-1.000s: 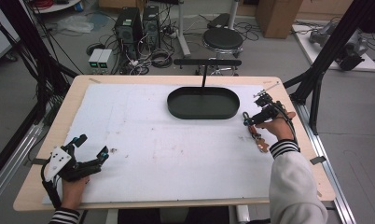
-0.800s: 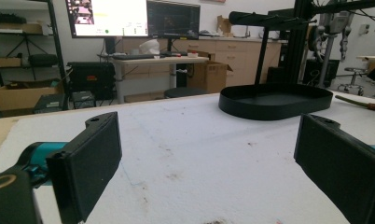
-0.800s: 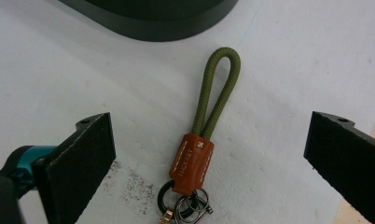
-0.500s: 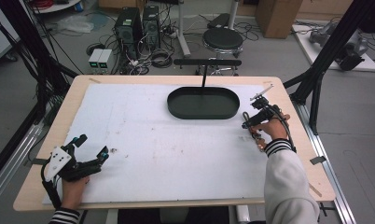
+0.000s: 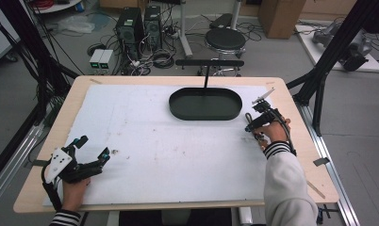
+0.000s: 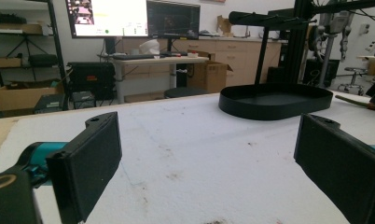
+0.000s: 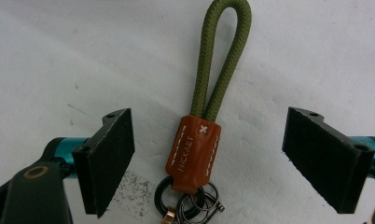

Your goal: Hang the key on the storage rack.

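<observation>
A keychain (image 7: 193, 154) lies flat on the white mat (image 5: 154, 141): an olive rope loop, a brown leather tab and several metal rings. My right gripper (image 7: 208, 135) points down over it at the table's right side, just right of the black oval tray (image 5: 205, 117). Its jaws stand on either side of the leather tab with a gap on each side. They have just been closing and do not touch it. In the high view the right gripper (image 5: 255, 126) hides most of the keychain. My left gripper (image 5: 93, 147) rests open at the front left with nothing between its jaws.
The oval tray (image 6: 274, 109) has nothing in it and sits at the back centre of the mat. A black T-shaped stand (image 5: 209, 62) rises behind it. A white stick (image 5: 264, 96) lies near the back right corner. Black frame posts flank the table.
My right hand has sunk a little toward the mat and shifted slightly left. The left hand and gripper have stayed where they were.
</observation>
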The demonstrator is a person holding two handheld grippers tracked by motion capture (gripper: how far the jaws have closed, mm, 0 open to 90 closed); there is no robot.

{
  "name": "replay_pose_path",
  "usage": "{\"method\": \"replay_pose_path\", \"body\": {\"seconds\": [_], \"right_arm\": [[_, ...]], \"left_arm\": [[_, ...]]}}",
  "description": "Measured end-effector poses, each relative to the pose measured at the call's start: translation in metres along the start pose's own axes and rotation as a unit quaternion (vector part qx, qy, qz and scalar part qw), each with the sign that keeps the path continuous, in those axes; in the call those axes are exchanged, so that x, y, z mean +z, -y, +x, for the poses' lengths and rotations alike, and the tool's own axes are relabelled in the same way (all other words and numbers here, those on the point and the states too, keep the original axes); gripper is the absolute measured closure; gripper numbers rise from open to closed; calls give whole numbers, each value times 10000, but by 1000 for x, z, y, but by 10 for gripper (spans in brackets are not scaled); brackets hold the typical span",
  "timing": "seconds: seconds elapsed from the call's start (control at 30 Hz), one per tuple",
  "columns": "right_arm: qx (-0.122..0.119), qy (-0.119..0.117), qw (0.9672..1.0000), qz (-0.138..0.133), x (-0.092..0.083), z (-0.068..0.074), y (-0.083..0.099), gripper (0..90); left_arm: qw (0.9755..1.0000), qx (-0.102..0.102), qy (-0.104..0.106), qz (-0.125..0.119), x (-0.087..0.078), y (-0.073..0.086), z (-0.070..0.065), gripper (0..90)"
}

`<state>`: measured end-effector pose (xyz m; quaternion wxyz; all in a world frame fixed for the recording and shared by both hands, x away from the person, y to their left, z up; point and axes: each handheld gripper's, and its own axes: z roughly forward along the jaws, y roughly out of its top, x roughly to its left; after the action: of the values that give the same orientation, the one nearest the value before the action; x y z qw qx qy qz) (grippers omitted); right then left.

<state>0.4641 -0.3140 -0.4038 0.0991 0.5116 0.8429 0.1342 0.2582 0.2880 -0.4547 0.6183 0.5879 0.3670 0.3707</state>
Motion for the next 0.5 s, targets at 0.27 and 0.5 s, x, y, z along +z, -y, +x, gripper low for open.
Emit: {"method": "replay_pose_path", "body": {"seconds": [0.27, 0.5], "right_arm": [[92, -47, 9999, 114, 1, 0, 0, 259], [210, -156, 9995, 202, 4, -1, 0, 390]], "left_arm": [[10000, -4, 3, -2, 0, 0, 0, 79], [10000, -1, 1, 2, 0, 0, 0, 79]]}}
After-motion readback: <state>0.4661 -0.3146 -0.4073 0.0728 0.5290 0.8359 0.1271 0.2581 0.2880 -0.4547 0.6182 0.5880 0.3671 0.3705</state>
